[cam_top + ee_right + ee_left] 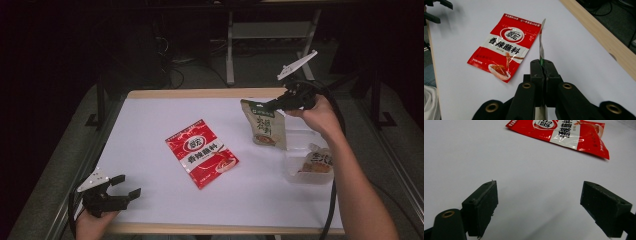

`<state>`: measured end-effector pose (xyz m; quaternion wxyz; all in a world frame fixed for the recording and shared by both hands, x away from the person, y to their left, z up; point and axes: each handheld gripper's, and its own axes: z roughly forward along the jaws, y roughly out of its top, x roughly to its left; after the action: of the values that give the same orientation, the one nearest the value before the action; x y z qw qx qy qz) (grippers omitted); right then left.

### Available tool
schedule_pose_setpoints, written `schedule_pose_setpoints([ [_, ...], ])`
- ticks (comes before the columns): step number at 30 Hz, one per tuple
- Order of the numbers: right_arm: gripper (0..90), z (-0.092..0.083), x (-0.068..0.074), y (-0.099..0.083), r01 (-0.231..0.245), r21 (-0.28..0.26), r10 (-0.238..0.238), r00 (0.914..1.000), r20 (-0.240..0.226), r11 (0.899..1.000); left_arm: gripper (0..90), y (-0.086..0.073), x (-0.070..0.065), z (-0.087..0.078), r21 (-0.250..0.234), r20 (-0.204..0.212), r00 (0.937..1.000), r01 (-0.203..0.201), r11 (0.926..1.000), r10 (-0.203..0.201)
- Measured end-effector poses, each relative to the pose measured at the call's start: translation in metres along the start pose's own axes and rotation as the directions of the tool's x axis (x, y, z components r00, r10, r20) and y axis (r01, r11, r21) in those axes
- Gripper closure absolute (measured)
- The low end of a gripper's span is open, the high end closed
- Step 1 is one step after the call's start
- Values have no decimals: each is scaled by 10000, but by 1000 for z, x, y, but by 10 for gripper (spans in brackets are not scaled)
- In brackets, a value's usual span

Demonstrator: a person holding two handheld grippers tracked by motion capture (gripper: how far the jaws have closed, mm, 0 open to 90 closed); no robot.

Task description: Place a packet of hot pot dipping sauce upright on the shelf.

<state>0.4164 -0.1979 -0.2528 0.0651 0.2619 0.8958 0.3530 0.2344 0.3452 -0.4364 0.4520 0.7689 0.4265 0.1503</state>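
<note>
Jaws of the right gripper (274, 104) are pressed together on the top edge of the green packet (264, 129), which hangs off them above the far right of the white table (150, 135), clear of the surface. In the right gripper view the pinched edge (541, 37) stands up thin between the pads, so we judge the hold narrow: a quick swing could let the film slip out or tear at the seal. Just near of it sits a clear tray (306, 167) with another snack pack; a low pass might clip it. Centre-table lies the red sauce packet (201, 152). Left gripper (126, 188) rests at the near left, jaws wide apart, holding nothing.
</note>
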Motion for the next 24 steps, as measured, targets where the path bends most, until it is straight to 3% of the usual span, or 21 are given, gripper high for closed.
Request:
schedule_pose_setpoints([
  [16, 878, -16, -28, 13, -139, -187, 144, 9996, 249, 9997, 144, 0, 4, -1, -72, -133, 9997, 197, 9998, -198],
  [24, 878, -21, -49, 9, -614, -182, 620, 9975, 344, 9979, 144, -1, 7, -1, -29, -208, 9994, 258, 9997, -258],
])
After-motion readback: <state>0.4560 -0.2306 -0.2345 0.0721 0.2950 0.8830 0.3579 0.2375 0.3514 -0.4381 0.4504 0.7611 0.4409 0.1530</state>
